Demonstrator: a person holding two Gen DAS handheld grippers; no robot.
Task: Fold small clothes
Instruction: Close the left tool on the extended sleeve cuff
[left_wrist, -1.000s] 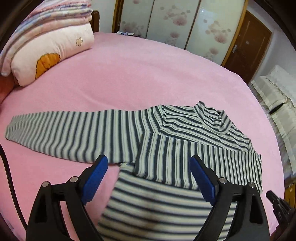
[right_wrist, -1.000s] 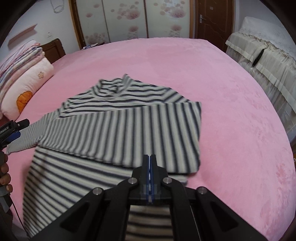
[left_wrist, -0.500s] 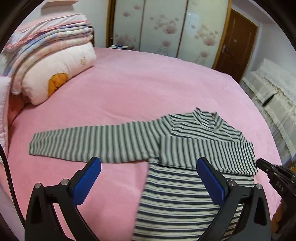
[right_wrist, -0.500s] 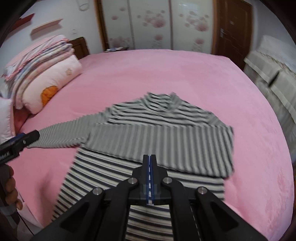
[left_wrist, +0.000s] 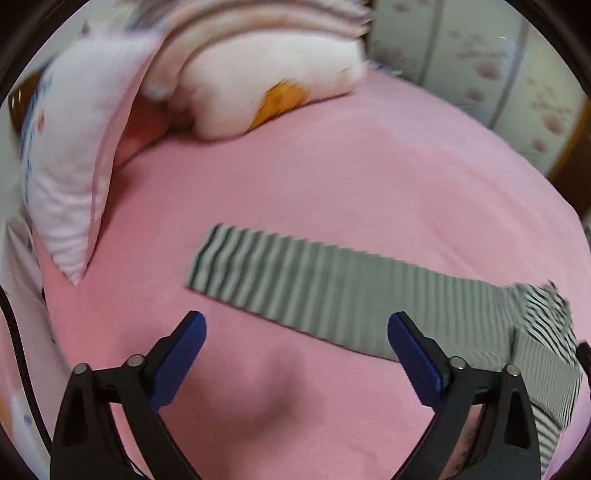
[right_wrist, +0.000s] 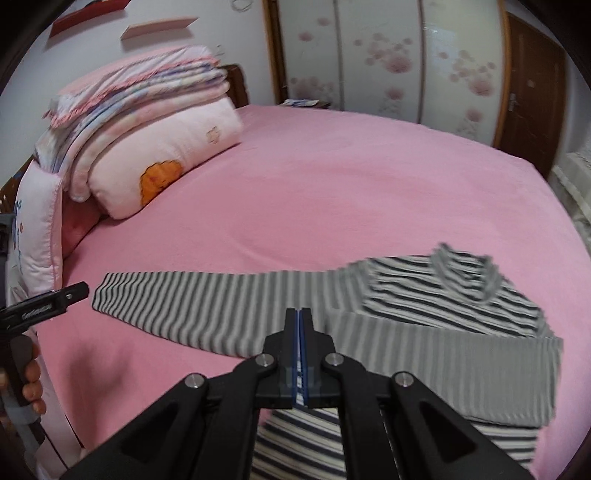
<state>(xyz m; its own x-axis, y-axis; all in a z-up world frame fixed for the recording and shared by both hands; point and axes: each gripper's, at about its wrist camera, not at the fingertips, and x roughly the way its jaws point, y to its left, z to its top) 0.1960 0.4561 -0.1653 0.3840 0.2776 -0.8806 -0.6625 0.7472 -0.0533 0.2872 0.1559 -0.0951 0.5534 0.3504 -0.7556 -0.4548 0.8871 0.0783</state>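
Note:
A grey-and-navy striped sweater (right_wrist: 443, 295) lies flat on the pink bed (right_wrist: 332, 184). One sleeve is folded across its chest (right_wrist: 461, 369). The other sleeve (left_wrist: 314, 288) stretches out to the left, cuff end (right_wrist: 110, 299) farthest out. My left gripper (left_wrist: 295, 319) hovers just in front of that sleeve. Its blue-padded jaws stand wide, are closing, and have nothing between them. One of its fingers (right_wrist: 55, 301) shows near the cuff in the right wrist view. My right gripper (right_wrist: 299, 312) is shut and empty, over the sleeve near the body.
A stack of folded quilts and a pillow (right_wrist: 155, 147) sits at the head of the bed, with a white pillow (left_wrist: 74, 166) leaning beside it. Wardrobe doors (right_wrist: 388, 55) and a brown door (right_wrist: 532, 85) stand behind. A hand (right_wrist: 29, 384) holds the left gripper's handle.
Both grippers have swept left. The left one went from over the sweater's body to the outstretched sleeve near its cuff. The right one stayed shut and now sits over that sleeve.

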